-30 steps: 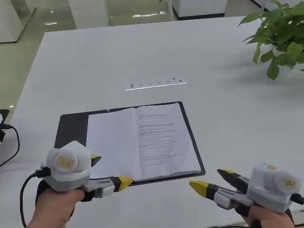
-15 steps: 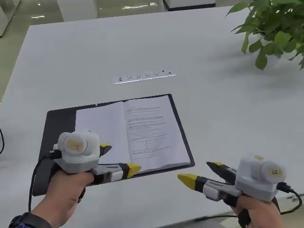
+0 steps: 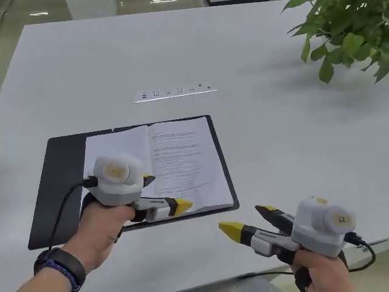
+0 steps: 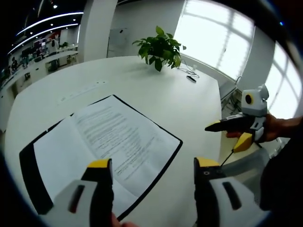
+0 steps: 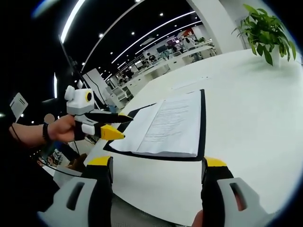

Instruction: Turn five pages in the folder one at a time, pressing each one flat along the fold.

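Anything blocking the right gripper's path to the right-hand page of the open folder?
Nothing visible. Only bare white table lies between the open right gripper and the printed right-hand page of the black folder. The left gripper hovers over the folder's near edge, off that path.

Nothing can be read. The folder (image 3: 61,182), left of centre in the head view, carries printed lines on its right page (image 3: 182,161), too small to make out.

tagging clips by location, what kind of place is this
Probably an open-plan office: a large white table with a built-in socket strip, a potted plant, and rows of desks beyond.
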Available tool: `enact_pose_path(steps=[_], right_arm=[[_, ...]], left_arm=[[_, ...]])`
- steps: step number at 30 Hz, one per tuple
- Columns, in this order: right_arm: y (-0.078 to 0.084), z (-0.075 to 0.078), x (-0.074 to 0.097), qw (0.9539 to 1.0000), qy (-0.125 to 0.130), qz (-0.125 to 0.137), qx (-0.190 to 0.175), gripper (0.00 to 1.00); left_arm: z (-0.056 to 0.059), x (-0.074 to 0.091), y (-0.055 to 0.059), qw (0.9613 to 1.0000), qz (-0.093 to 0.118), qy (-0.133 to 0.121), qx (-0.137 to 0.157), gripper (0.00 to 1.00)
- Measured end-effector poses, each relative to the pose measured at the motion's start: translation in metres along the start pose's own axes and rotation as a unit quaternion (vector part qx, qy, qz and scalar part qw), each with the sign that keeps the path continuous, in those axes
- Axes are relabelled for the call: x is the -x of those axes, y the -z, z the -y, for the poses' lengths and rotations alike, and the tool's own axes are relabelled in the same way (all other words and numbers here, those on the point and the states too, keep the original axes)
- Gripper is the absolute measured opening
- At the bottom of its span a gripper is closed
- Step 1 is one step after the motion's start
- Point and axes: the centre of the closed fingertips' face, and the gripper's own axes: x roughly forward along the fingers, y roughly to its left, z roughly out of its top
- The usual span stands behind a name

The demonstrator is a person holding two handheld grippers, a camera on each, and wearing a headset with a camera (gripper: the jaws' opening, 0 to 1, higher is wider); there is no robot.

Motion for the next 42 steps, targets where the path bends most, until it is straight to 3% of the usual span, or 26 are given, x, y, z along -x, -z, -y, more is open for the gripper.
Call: enact_pose_path(steps=[10, 21, 33, 37, 42], right_arm=[[0.0, 0.006, 0.003, 1.0, -0.002, -0.001, -0.006, 0.75], [0.004, 0.012, 0.004, 0.9999, -0.002, -0.005, -0.015, 0.75], [0.005, 0.019, 0.003, 0.9998, -0.002, -0.013, -0.017, 0.75], [0.006, 0.02, 0.002, 0.9997, -0.004, -0.015, -0.018, 0.75], [0.007, 0.021, 0.001, 0.9996, -0.005, -0.019, -0.018, 0.74]], left_arm=[[0.017, -0.039, -0.003, 0.9992, -0.022, 0.025, -0.024, 0.69], [0.02, -0.071, -0.003, 0.999, -0.027, 0.032, -0.016, 0.64], [0.008, -0.103, -0.002, 0.9998, -0.021, 0.001, 0.0, 0.74], [0.002, -0.113, 0.006, 0.9989, -0.04, -0.022, -0.014, 0.74], [0.003, -0.121, 0.016, 0.9981, -0.051, -0.028, -0.018, 0.74]])
